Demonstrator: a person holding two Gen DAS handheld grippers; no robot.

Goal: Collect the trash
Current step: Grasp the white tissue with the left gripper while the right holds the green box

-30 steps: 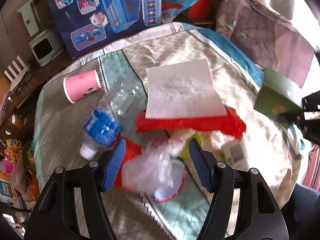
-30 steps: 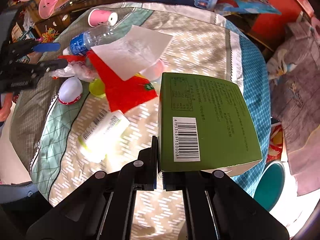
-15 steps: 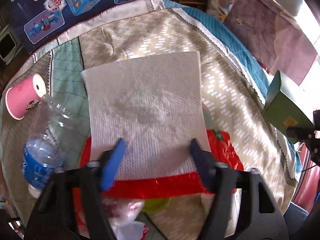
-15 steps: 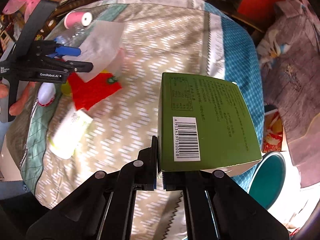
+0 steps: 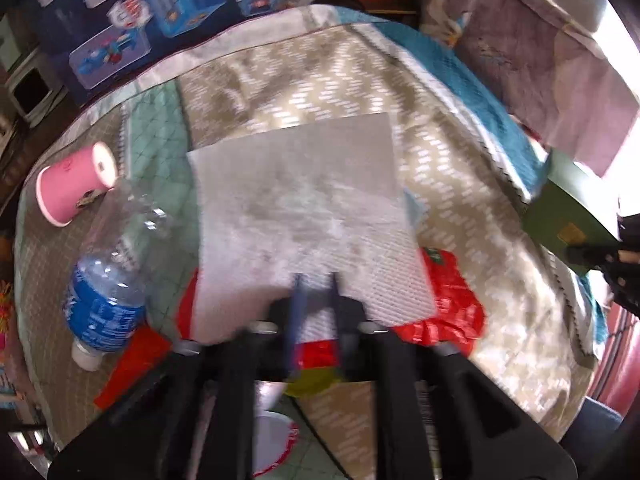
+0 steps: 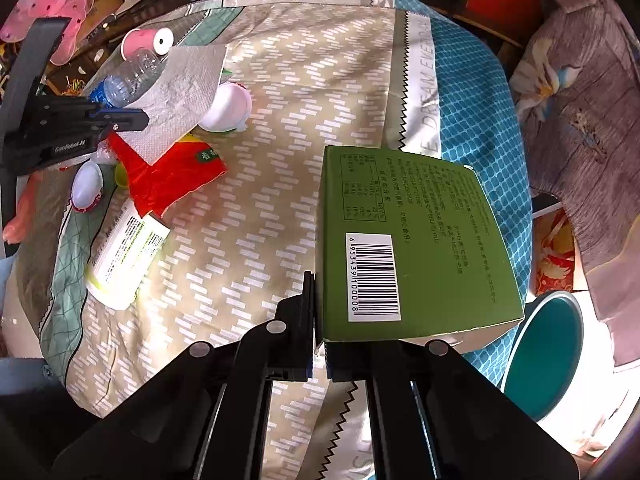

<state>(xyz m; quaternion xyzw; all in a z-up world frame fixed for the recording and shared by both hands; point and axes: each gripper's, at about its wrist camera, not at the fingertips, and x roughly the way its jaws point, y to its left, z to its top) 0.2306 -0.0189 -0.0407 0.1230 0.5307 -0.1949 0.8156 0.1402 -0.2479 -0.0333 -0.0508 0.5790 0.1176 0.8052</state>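
A patterned cloth (image 6: 280, 184) of beige, mint and teal panels covers the table, which is crowded round with household clutter: a blue toy box (image 5: 132, 12) stands beyond the far edge, and a grey garment (image 6: 580, 92) hangs to the right of the right gripper. Below that gripper's right side, off the table edge, stands a teal bin (image 6: 548, 344).

The left gripper (image 5: 316, 304) reaches low over the cloth, its fingers nearly closed on the near edge of a paper towel (image 5: 300, 208); the blur hides how firmly they pinch. The towel spreads away ahead of it, over a red wrapper (image 5: 448, 304) that shows to either side of the fingers. To its left lie a bottle (image 5: 108, 276) with a blue label and, further ahead, a pink cup (image 5: 76, 188) on its side. Just under the fingers sit a yellow-green piece (image 5: 312, 384) and a white cup (image 5: 272, 440).

The right gripper (image 6: 318, 364) is held out above the cloth's near right part, clamped on the lower left corner of a green box (image 6: 416, 248), barcode face up, clear of the table. Far to its left lies a white tube (image 6: 124, 256), and beyond that the left gripper with the towel.
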